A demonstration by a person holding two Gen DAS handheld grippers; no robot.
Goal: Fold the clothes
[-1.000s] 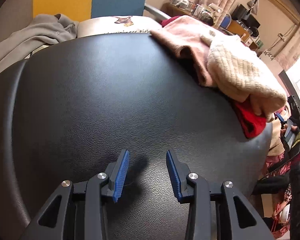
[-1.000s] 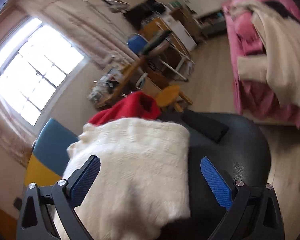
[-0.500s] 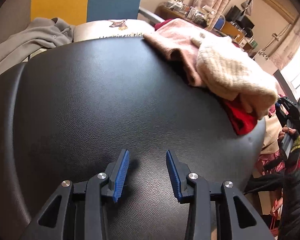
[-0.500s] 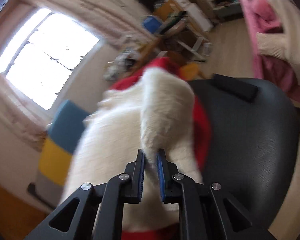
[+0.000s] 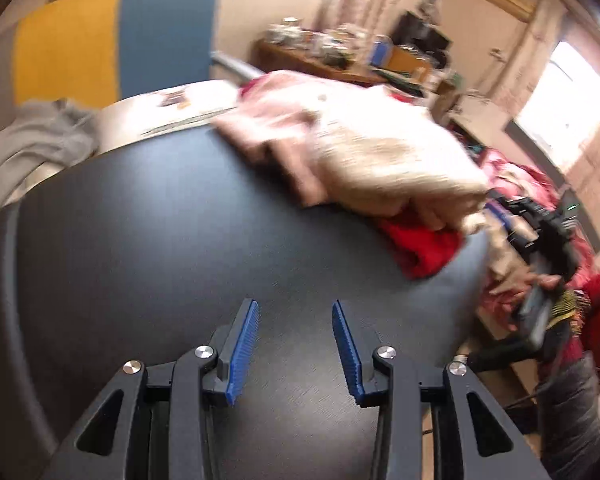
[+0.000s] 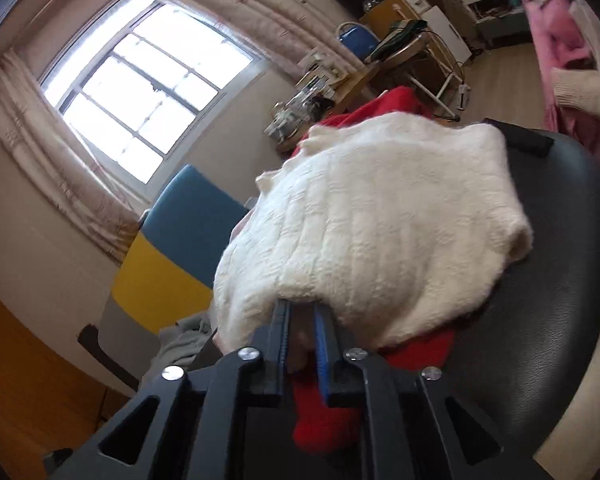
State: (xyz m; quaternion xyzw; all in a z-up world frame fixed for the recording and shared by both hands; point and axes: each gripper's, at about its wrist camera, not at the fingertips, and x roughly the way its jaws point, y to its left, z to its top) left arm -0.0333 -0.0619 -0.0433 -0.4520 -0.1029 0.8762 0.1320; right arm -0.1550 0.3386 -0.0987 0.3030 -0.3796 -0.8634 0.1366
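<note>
Right wrist: cream sweater [image 6: 380, 220] edge pinched between closed jaws.

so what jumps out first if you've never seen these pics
The cream knit sweater fills the right wrist view, heaped over a red garment on the black table, with the right gripper shut on its edge. The left gripper hovers open over bare tabletop.

bright window [image 6: 140, 92] w/ curtains | cluttered wood desk [image 6: 340, 80] | wood floor [image 6: 504, 80] | blue/yellow panel [image 5: 112, 36]
</note>
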